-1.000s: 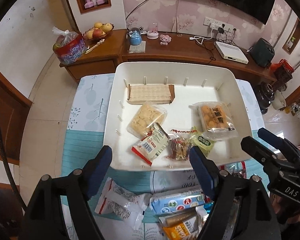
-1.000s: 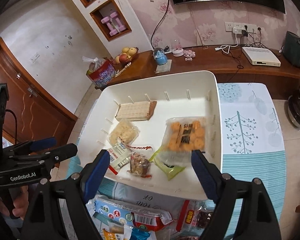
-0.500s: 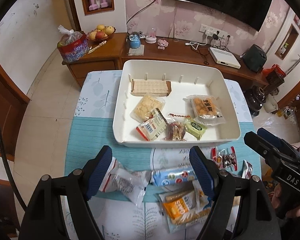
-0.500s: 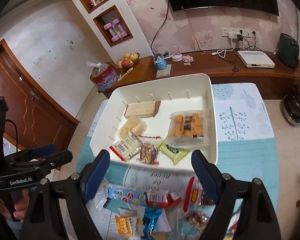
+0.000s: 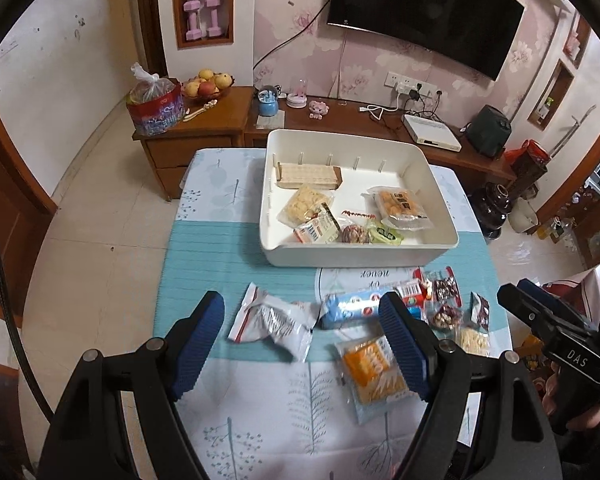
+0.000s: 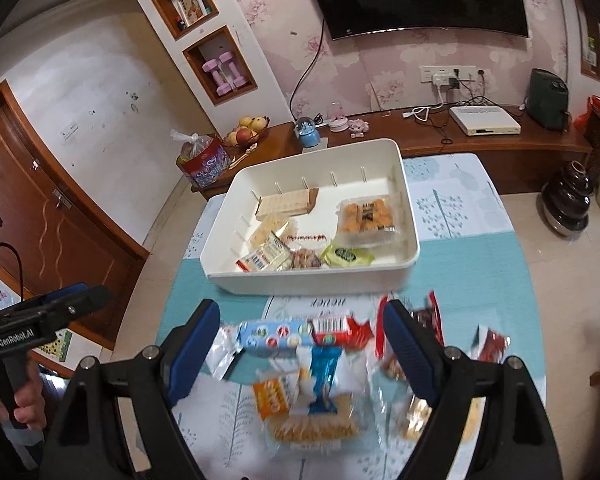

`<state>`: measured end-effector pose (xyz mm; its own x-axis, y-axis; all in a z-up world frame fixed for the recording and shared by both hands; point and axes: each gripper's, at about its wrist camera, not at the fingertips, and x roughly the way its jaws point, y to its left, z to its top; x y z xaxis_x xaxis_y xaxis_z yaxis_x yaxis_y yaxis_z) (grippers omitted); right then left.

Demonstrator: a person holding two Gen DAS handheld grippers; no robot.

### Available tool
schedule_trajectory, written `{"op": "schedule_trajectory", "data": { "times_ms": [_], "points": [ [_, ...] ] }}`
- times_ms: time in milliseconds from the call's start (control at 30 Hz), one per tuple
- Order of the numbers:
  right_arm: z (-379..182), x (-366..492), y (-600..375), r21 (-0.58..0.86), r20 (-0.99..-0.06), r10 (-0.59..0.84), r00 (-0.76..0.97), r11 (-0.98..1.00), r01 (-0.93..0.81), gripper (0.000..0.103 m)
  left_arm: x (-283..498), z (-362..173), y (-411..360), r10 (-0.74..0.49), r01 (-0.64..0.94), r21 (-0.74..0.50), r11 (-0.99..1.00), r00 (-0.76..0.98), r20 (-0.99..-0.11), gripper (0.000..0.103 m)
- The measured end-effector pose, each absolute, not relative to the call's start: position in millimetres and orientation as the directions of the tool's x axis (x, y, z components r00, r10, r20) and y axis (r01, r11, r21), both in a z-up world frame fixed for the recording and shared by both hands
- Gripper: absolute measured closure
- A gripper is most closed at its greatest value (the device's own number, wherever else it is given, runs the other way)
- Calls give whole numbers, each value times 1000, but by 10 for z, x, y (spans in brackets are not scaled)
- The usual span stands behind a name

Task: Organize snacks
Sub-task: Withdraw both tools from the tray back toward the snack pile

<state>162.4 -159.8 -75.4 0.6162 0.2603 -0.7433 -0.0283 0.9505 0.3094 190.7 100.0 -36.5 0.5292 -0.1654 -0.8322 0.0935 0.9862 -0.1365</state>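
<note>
A white bin (image 5: 360,256) stands on the far half of the table and holds several snack packs, among them a wafer pack (image 5: 308,176) and an orange cookie pack (image 5: 400,208). Loose snacks lie on the near half: a white packet (image 5: 276,320), a blue packet (image 5: 352,308) and an orange packet (image 5: 374,368). My left gripper (image 5: 300,306) hovers open above them, holding nothing. My right gripper (image 6: 300,312) is open too, empty, over the same blurred pile, with the blue packet (image 6: 276,334) between its fingertips' lines. The bin (image 6: 312,284) lies beyond it.
The table wears a teal and white tree-print cloth (image 5: 236,264). Behind it runs a wooden sideboard (image 5: 220,120) with a fruit bowl, a bagged tin and small ornaments. A dark vase (image 6: 568,200) stands on the floor at the right. A door (image 6: 40,208) is at the left.
Both grippers have drawn back and up from the bin, which now looks smaller and farther off. The loose snacks on the near table have come into full view under them. Jaws unchanged.
</note>
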Motion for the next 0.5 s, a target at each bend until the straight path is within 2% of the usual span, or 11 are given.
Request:
{"op": "schedule_trajectory", "data": {
  "times_ms": [500],
  "points": [
    [-854, 709, -1440, 283, -768, 201, 608, 958, 41, 19, 1150, -484, 1233, -235, 129, -197, 972, 507, -829, 24]
  ]
}}
